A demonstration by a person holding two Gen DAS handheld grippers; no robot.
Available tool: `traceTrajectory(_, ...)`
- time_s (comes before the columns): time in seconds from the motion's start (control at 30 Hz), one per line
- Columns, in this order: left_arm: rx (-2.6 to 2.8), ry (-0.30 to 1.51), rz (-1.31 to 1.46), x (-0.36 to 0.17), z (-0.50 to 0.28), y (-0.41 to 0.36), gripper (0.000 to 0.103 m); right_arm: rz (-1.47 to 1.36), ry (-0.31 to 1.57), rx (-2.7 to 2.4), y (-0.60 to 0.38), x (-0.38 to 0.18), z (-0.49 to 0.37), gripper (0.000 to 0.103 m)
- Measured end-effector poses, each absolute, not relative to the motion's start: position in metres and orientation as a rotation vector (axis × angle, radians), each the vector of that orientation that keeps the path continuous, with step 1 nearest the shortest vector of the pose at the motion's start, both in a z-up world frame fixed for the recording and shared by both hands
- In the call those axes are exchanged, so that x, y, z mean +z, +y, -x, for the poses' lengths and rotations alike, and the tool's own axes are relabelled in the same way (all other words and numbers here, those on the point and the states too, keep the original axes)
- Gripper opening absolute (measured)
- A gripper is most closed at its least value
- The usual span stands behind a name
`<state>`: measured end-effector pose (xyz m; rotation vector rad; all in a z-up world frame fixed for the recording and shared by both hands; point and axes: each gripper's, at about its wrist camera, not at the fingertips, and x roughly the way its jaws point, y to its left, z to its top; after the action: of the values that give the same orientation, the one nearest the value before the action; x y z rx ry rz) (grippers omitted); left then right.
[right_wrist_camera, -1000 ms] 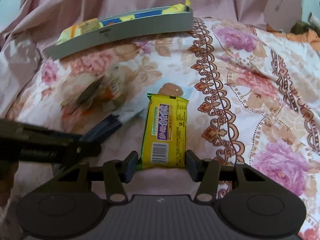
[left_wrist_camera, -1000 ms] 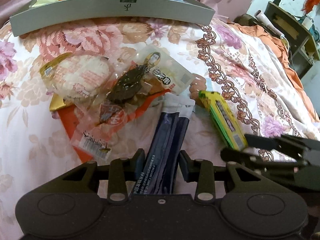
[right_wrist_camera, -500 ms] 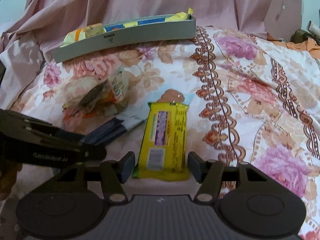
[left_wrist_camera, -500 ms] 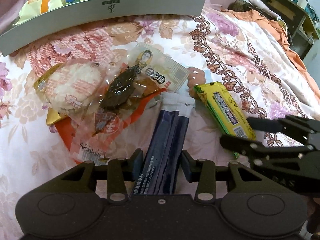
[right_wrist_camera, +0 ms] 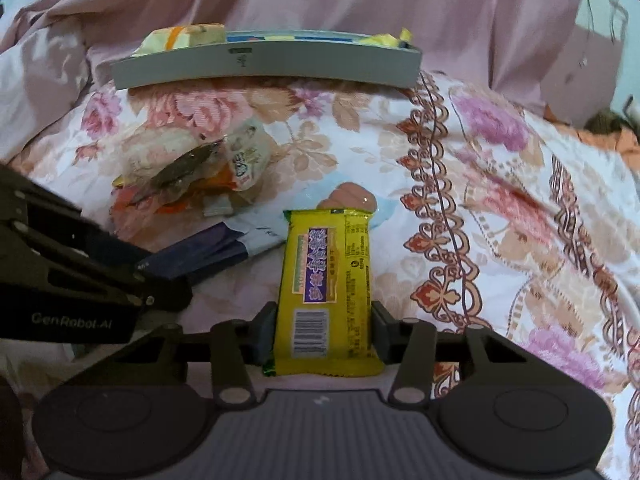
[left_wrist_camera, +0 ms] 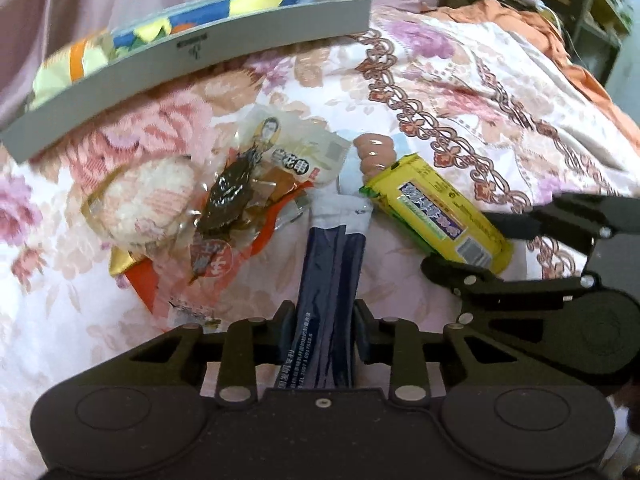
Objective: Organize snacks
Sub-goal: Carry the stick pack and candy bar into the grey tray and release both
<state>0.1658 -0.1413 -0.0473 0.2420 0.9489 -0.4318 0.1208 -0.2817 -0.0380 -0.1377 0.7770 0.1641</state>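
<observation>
My left gripper [left_wrist_camera: 324,324] is shut on a dark blue snack packet [left_wrist_camera: 332,280] whose far end rests among the pile. My right gripper [right_wrist_camera: 322,334] is shut on a yellow wafer bar [right_wrist_camera: 330,280], also seen in the left wrist view [left_wrist_camera: 436,216]. A grey tray [right_wrist_camera: 264,66] holding several packets sits at the far edge of the flowered bedspread; in the left wrist view its wall [left_wrist_camera: 188,56] is at upper left. A pile of snacks lies left of centre: a rice cracker [left_wrist_camera: 144,200], a clear dried-fish packet [left_wrist_camera: 256,176] and an orange packet [left_wrist_camera: 168,280].
A pink sausage snack [right_wrist_camera: 352,198] lies just beyond the yellow bar. A pink curtain [right_wrist_camera: 320,0] hangs behind the tray. A dark shelf unit [left_wrist_camera: 568,12] stands at the far right beside orange cloth [left_wrist_camera: 520,28].
Both grippers have lifted and drawn back a little with their packets. The yellow bar's near end has risen off the bedspread. The tray now looks farther off in both views.
</observation>
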Motion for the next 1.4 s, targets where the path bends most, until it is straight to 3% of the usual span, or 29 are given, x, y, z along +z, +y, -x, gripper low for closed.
traceTrajectory(0.43,-0.437,0.817,-0.427,-0.03,-0.13,-0.143,0.029,0.607,0.561,0.11,-0.241,-0.038,-0.089,0.051)
traceTrajectory(1.0,-0.453,0.582,-0.443,0.007,-0.109,-0.137,0.029,0.6,0.382,0.065,-0.244,-0.022,-0.078,0.051)
traceTrajectory(1.4,-0.364,0.382,-0.303,0.049,-0.14,-0.12,0.03,0.555,0.206,0.001,-0.253,-0.001,-0.083,0.052)
